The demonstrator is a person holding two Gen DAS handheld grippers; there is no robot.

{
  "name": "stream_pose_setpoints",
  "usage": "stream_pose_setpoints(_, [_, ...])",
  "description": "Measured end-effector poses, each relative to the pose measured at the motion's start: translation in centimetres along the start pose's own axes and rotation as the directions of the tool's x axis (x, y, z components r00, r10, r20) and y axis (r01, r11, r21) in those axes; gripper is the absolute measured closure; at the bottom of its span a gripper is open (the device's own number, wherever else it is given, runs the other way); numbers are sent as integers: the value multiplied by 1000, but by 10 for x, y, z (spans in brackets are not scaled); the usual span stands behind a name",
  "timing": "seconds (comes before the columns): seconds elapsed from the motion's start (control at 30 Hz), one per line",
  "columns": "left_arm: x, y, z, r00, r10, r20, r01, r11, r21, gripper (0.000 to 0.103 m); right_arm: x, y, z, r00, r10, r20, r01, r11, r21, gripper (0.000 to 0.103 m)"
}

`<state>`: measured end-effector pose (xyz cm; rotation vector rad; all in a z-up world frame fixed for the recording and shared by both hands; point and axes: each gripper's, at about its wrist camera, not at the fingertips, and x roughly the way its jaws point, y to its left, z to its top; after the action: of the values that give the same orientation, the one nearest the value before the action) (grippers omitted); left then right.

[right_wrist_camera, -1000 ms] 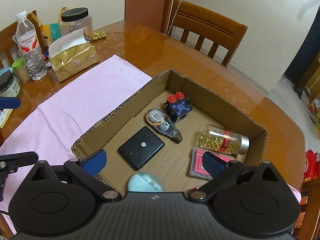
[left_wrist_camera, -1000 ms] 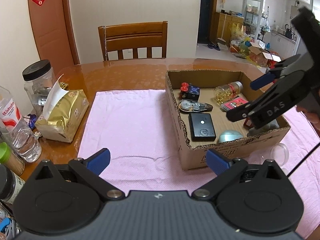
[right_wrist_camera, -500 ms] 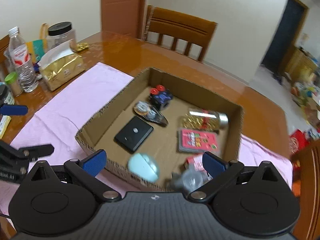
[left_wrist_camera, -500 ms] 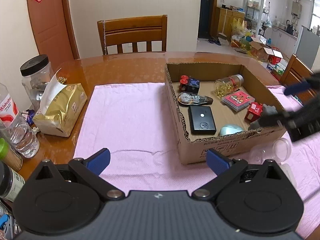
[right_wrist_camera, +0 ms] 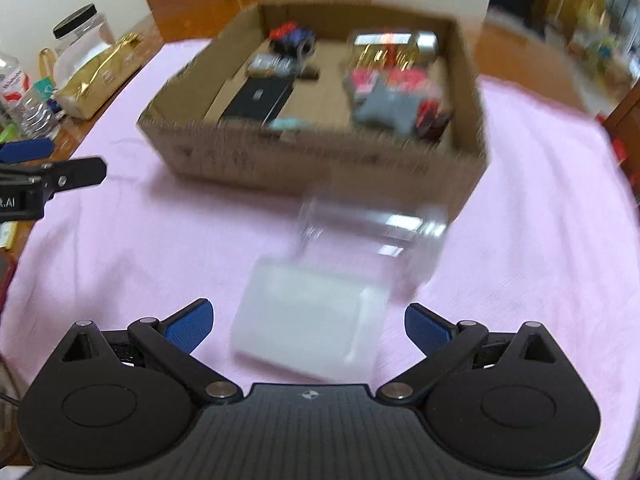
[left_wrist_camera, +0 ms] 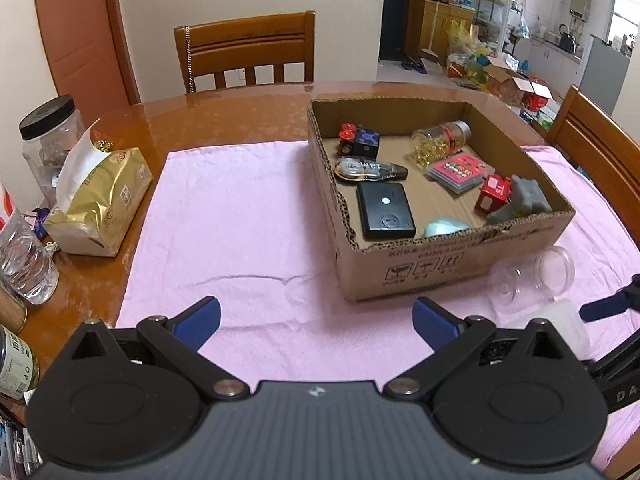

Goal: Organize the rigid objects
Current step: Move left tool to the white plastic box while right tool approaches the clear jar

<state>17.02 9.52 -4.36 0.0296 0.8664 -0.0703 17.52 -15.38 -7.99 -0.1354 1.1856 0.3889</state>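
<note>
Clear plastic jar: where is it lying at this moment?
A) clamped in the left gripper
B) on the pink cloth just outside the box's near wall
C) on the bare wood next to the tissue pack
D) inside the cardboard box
B: the clear plastic jar lies on its side on the pink cloth, in front of the cardboard box, with no gripper closed on it.

My wooden surface (left_wrist_camera: 224, 116) | pink cloth (left_wrist_camera: 240, 216) spread across it | gold tissue pack (left_wrist_camera: 100, 204), black-lidded jar (left_wrist_camera: 48, 128), water bottle (left_wrist_camera: 24, 256) on bare wood at left | cardboard box (left_wrist_camera: 452, 256) on cloth, right.
</note>
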Motion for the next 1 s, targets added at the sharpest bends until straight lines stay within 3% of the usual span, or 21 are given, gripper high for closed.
stream_pose_setpoints(0.5, [-7,5,-10,1000,26,-14,-26,1000,7,2,17,50,10,987,159,-27,-161,981,-105,0])
stream_pose_setpoints(0.73, [-5,-18,-14,1000,-2,-24,3,1000,19,1,3,35,6,998,52,23,-47,983,-179,0])
stream_pose_setpoints(1.0, [3,-79,-19,997,-61,-51,63,997,34,1,-16,-16,-11,996,-33,78,48,979,-197,0])
